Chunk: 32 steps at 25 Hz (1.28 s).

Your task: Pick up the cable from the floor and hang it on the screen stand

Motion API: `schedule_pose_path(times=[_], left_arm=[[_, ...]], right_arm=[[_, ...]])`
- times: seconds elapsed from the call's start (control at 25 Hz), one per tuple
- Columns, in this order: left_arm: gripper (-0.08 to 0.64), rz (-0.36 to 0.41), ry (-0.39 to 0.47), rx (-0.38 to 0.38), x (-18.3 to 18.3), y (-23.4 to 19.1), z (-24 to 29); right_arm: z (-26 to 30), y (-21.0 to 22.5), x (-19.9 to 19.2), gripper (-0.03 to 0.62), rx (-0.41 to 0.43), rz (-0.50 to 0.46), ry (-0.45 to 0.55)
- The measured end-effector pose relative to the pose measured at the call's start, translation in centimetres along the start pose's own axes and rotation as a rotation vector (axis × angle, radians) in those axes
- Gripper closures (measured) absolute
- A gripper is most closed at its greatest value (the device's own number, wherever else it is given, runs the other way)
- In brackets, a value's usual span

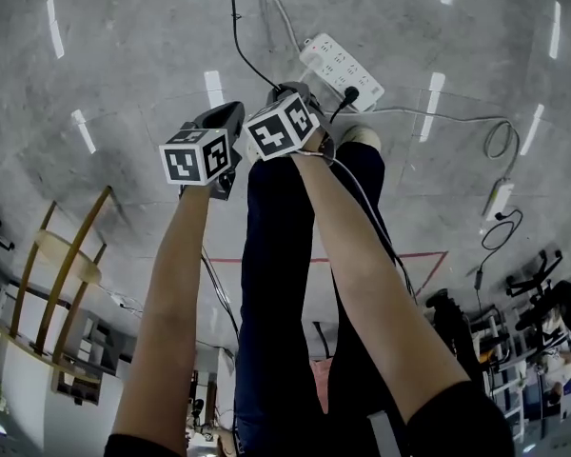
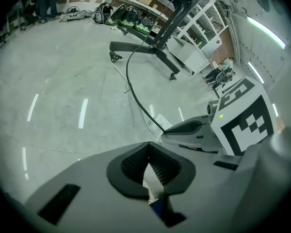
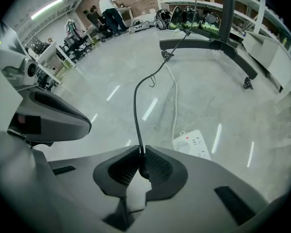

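A thin black cable [image 3: 136,106] rises from between the pads of my right gripper [image 3: 138,152], which is shut on it. From there it arcs across the grey floor toward the black wheeled base of the screen stand [image 3: 218,45]. In the head view the black cable [image 1: 236,36] runs from the top edge down to my right gripper [image 1: 285,89]. My left gripper [image 1: 232,112] hangs just to its left. In the left gripper view my left gripper [image 2: 148,145] has its pads meeting at the tips with nothing between them. The cable [image 2: 134,89] passes ahead toward the stand base [image 2: 145,46].
A white power strip [image 1: 341,69] lies on the floor just beyond the grippers, with a white lead [image 3: 175,98] running off it. More cables and an adapter [image 1: 500,198] lie to the right. A wooden chair [image 1: 67,255] stands at left. Shelves [image 2: 199,38] stand behind the stand, and people [image 3: 110,11] stand far off.
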<state>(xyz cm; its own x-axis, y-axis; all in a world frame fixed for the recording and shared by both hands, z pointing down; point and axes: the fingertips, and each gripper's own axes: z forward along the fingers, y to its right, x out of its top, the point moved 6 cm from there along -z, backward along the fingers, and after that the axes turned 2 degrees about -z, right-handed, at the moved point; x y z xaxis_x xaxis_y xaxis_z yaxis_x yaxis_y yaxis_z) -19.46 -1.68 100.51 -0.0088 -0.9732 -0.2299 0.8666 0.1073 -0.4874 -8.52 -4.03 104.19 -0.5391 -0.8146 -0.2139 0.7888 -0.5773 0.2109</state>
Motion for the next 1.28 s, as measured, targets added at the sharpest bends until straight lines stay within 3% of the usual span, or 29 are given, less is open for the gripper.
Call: schedule_pose_path(times=[0.2,0.36,0.96,1.28], left_arm=[[0.554,0.073,-0.027,-0.029,1.1,5.3,-1.8],[0.554,0.073,-0.027,-0.037,1.6,8.9,-3.7],[0.554,0.121,0.013,-0.072,5.8,16.8,-11.1],[0.554,0.18,0.03,-0.035,5.8,20.5,-15.9]], right_arm=[[-5.4,1.2,-0.7,0.536,-0.014,-0.008,-0.015],[-9.8,1.4,-1.1,0.537,-0.014,-0.031,-0.014],[-23.1,2.9,0.3,0.535,-0.063,-0.126,0.007],[-30.4,1.6,1.3,0.535,-0.113,-0.183,0.036]])
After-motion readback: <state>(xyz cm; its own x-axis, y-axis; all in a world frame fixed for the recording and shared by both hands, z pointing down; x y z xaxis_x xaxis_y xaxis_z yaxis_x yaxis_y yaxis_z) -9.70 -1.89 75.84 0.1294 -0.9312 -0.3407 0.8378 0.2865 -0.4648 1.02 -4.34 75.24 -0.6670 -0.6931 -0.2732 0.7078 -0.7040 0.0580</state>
